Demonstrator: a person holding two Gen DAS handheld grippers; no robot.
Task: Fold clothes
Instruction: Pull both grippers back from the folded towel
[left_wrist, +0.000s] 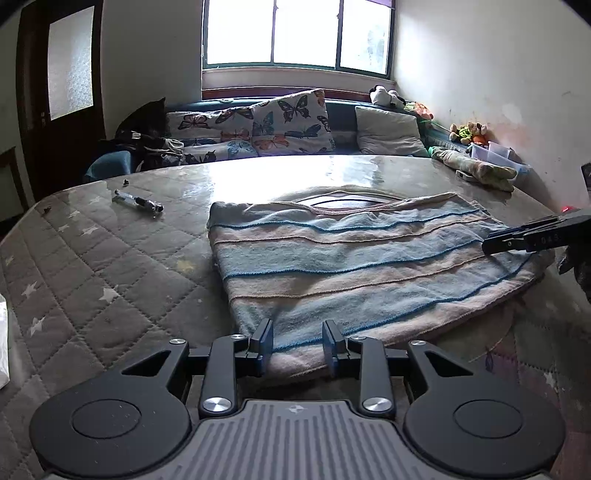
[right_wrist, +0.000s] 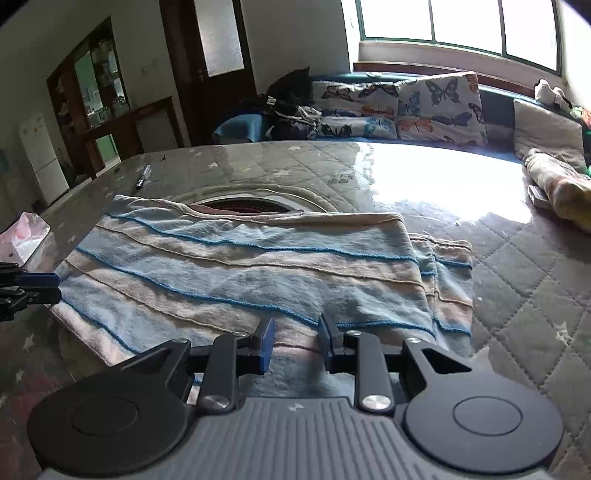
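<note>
A blue and beige striped sweater (left_wrist: 362, 266) lies flat and partly folded on the quilted grey table cover (left_wrist: 110, 266). It also shows in the right wrist view (right_wrist: 236, 269), with a sleeve folded in at its right side. My left gripper (left_wrist: 297, 343) is open, its fingers over the sweater's near hem. My right gripper (right_wrist: 295, 341) is open over the sweater's near edge. The right gripper shows side-on at the sweater's right edge in the left wrist view (left_wrist: 524, 236). The left gripper shows at the sweater's left edge in the right wrist view (right_wrist: 33, 286).
A pen (left_wrist: 138, 201) lies on the table's far left. A rolled greenish cloth (left_wrist: 476, 168) and clear plastic boxes (left_wrist: 495, 153) sit at the far right. A white bag (right_wrist: 22, 236) lies at the left. A sofa with butterfly cushions (left_wrist: 280, 123) stands behind the table.
</note>
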